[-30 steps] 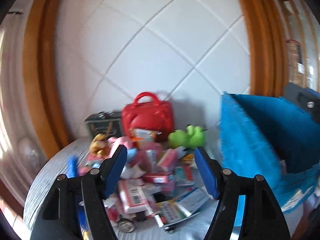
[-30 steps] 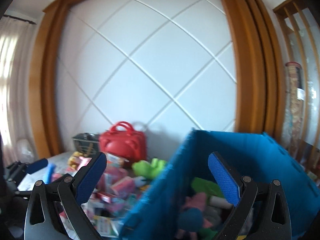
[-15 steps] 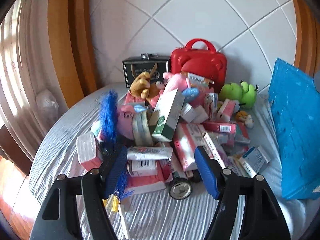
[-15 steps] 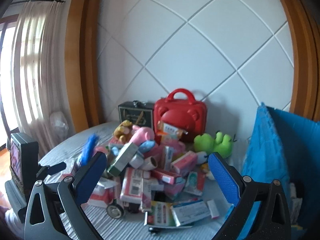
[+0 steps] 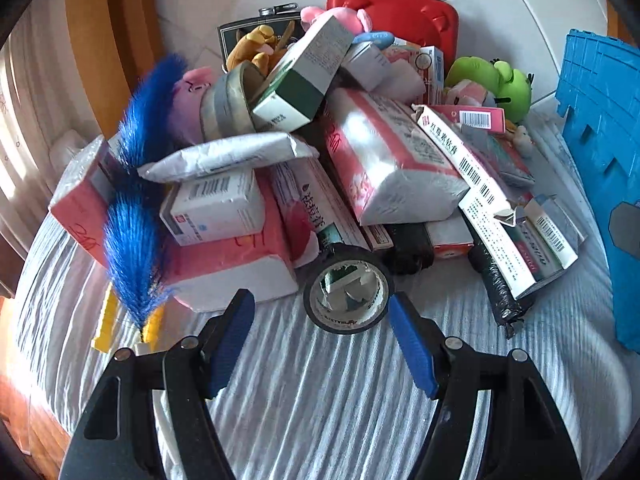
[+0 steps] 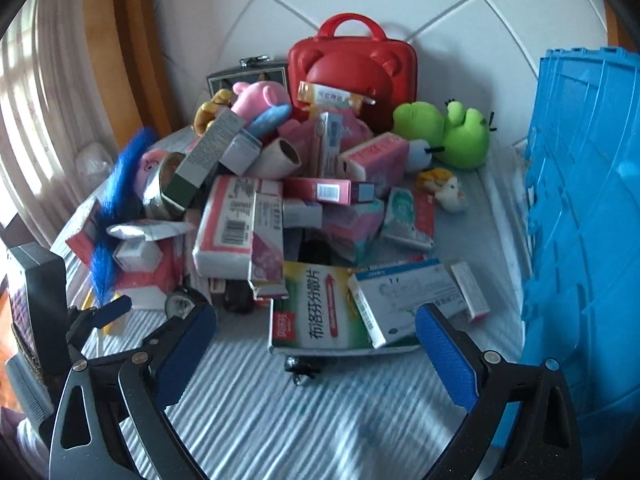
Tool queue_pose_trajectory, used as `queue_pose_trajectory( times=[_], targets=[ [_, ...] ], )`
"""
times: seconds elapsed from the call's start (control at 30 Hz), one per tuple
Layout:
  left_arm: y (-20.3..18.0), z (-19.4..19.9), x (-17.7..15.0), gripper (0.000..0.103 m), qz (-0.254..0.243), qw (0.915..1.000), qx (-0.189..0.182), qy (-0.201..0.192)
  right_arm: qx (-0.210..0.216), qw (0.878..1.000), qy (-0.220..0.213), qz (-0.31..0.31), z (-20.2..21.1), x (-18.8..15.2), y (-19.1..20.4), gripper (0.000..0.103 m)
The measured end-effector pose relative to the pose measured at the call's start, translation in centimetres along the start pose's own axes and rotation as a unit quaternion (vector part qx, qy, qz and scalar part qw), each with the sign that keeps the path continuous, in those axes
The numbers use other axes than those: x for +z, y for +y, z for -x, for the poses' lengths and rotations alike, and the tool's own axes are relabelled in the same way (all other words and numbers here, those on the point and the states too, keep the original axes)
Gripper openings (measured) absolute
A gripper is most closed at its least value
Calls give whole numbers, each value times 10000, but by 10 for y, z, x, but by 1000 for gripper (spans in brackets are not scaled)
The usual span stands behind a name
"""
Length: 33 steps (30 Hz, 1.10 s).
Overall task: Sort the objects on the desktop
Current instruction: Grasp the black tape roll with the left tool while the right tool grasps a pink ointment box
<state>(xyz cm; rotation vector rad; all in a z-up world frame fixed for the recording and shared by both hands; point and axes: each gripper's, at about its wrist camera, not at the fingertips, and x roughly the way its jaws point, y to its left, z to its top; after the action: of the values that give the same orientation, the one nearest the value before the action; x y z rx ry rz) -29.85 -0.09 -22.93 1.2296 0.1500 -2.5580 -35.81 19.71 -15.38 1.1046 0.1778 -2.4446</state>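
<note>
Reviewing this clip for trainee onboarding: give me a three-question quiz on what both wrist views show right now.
1. True or false: the left gripper is shut on the black tape roll.
2. Which thing stands against the wall behind the pile? A) red case B) blue crate C) green plush
3. Fill in: the right gripper has its jaws closing on either side of the near edge of a yellow and green ____.

Key: 1 false, its jaws are open and the roll lies just ahead of them; 2 A; 3 box.
</note>
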Motion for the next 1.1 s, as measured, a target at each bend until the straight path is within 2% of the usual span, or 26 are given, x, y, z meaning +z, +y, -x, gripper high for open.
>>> queue_pose_trajectory(
  times=[0.03,0.1,0.3,0.33,0.37,0.4,0.47,0.57,0.6,0.63,0.7,0.8,0.83,0.87,0.97,1.0,1.03,1.1],
  targets=[
    [-2,-7,-2,69,80,10000,-18,20,0,10000,51,28,-4,-1,-2,89],
    [-6,-17,-4,69,208,9998,41,27,60,9999,127,72,-12,-4,-7,87],
    [-18,-44,-3,68,350,9993,-135,57,275,9991,212,233,-33,-5,-11,87],
    [-17,-47,-2,59,370,9991,-175,58,300,9990,219,250,-36,-4,-11,87],
    [-15,-49,-2,45,420,9988,-239,72,338,9988,225,268,-38,-3,-10,87],
    [-11,-49,-2,44,497,9982,-321,103,380,9986,229,283,-40,-2,-9,87],
    [-2,-41,-1,37,616,9969,-482,23,459,9982,232,306,-42,0,-6,87],
    [8,-22,3,36,637,9965,-536,-105,595,9972,236,381,-47,5,1,84],
    [10,-15,5,35,636,9961,-576,-183,629,9969,247,394,-49,7,4,78],
    [10,-8,8,35,605,9961,-584,-264,665,9966,260,404,-52,10,8,67],
    [12,5,15,35,522,9961,-575,-413,745,9961,280,383,-57,16,13,55],
    [13,14,24,35,478,9957,-590,-524,822,9954,386,311,-70,24,18,55],
    [14,15,29,30,449,9956,-596,-570,846,9952,409,278,-72,26,19,55],
    [14,16,31,16,372,9958,-582,-606,870,9950,435,233,-76,28,20,55],
    [13,9,38,16,251,9968,-533,-533,899,9944,534,161,-86,31,22,54],
    [14,7,39,16,265,9969,-560,-492,954,9935,601,150,-91,32,24,47],
    [15,6,39,16,286,9968,-584,-462,967,9931,653,154,-92,32,25,30],
    [19,6,38,13,312,9966,-641,-420,957,9934,612,155,-88,31,26,28]
  ],
)
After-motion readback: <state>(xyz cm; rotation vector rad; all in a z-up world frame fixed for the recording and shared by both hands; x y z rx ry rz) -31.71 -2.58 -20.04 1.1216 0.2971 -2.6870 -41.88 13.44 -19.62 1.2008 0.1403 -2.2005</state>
